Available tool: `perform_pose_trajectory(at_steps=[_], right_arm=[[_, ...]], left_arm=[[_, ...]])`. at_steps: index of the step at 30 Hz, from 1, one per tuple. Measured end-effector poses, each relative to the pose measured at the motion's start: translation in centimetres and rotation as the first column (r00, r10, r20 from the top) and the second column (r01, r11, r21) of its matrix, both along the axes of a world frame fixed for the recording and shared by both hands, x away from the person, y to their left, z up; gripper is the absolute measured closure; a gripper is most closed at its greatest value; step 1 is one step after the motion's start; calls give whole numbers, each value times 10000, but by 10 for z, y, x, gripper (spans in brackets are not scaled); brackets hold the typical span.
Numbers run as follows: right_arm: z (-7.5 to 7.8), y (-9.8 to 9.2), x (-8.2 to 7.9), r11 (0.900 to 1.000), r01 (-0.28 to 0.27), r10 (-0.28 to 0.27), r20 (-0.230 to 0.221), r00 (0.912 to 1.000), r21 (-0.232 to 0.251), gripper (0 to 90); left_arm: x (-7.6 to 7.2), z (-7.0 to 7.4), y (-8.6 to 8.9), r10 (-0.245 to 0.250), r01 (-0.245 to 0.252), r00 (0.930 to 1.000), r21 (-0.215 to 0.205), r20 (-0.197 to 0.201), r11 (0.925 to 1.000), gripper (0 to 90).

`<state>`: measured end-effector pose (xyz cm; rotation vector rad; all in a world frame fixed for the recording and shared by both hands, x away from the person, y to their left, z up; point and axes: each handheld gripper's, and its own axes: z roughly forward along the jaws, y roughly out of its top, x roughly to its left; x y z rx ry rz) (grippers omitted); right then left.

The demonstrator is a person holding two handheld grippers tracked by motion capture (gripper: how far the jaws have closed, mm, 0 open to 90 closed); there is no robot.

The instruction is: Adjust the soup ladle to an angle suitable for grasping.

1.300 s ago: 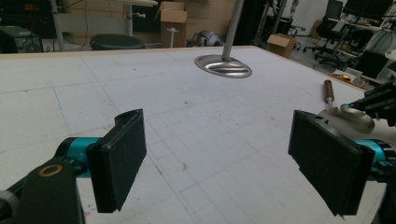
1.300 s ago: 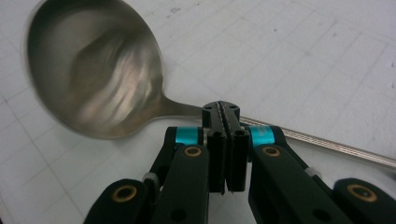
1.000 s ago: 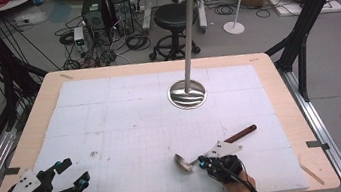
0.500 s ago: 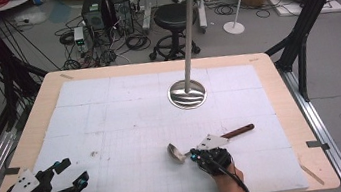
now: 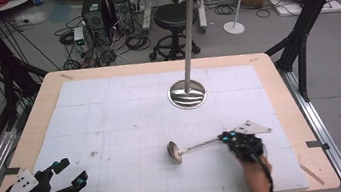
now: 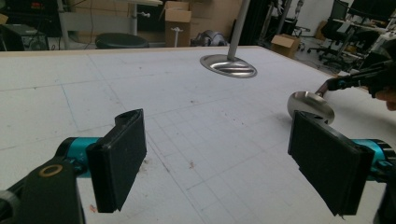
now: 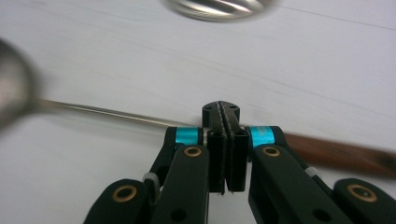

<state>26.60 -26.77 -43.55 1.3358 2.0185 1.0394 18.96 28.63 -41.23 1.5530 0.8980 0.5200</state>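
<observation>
A ladle (image 5: 196, 146) lies on the white mat, its metal bowl (image 5: 173, 151) to the left and its stem running right. My right gripper (image 5: 224, 138) is shut, and its tips sit over the ladle where the stem (image 7: 107, 112) meets the brown wooden handle (image 7: 336, 149). The ladle runs crosswise behind the tips, not between the jaws; I cannot tell if they touch it. My left gripper (image 5: 72, 170) rests open at the near left corner, with nothing between its pads (image 6: 119, 163). The ladle bowl (image 6: 310, 105) shows beyond its right pad.
A metal stand with a round base (image 5: 187, 94) and a tall pole (image 5: 189, 37) rises from the far middle of the mat. The wooden table edge (image 5: 316, 176) borders the mat. Cables, a stool and boxes lie on the floor beyond.
My right gripper has slid right along the ladle, from near the bowl to the handle end. The ladle's bowl shifted slightly left and away. The left gripper has kept still.
</observation>
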Motion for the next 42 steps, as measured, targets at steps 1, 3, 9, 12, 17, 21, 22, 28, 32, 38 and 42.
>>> perform_pose_trajectory(at_steps=[1,3,9,12,17,21,22,28,32,38,42], right_arm=[[-1,-14,0,9993,355,-355,-66,9993,-79,894],[-3,-38,0,9950,1000,-1000,23,9950,-64,894],[-1,-76,9,9833,1818,-1819,224,9831,75,894],[-3,-83,19,9797,2007,-2006,169,9795,-2,894],[-7,-90,28,9763,2165,-2165,-6,9763,22,894],[-12,-89,37,9839,1773,-1778,-231,9838,-237,894],[-13,-89,38,9856,1668,-1675,-245,9856,-269,894],[-14,-85,40,9913,1234,-1251,-359,9915,-466,894],[-14,-82,41,9926,1043,-1070,-433,9933,-615,894],[-14,-78,41,9952,751,-779,-444,9960,-629,895],[-14,-73,40,9965,404,-437,-449,9980,-733,895]], left_arm=[[0,0,0,17,-17,10000,27,-8,10000,197],[1,-1,-1,4,-4,10000,71,-67,10000,197],[2,-3,-1,55,-53,9999,180,-129,9998,198],[2,-3,1,128,-126,9998,121,-138,9998,198],[2,-3,3,198,-197,9997,111,-134,9997,198],[2,-4,2,216,-214,9996,144,-174,9997,198],[2,-4,2,196,-193,9997,165,-162,9997,198],[2,-4,1,169,-165,9997,218,-200,9996,199],[3,-4,1,175,-171,9996,178,-202,9997,198],[4,-5,1,187,-182,9995,205,-261,9996,199],[4,-5,1,171,-164,9995,246,-279,9996,198]])
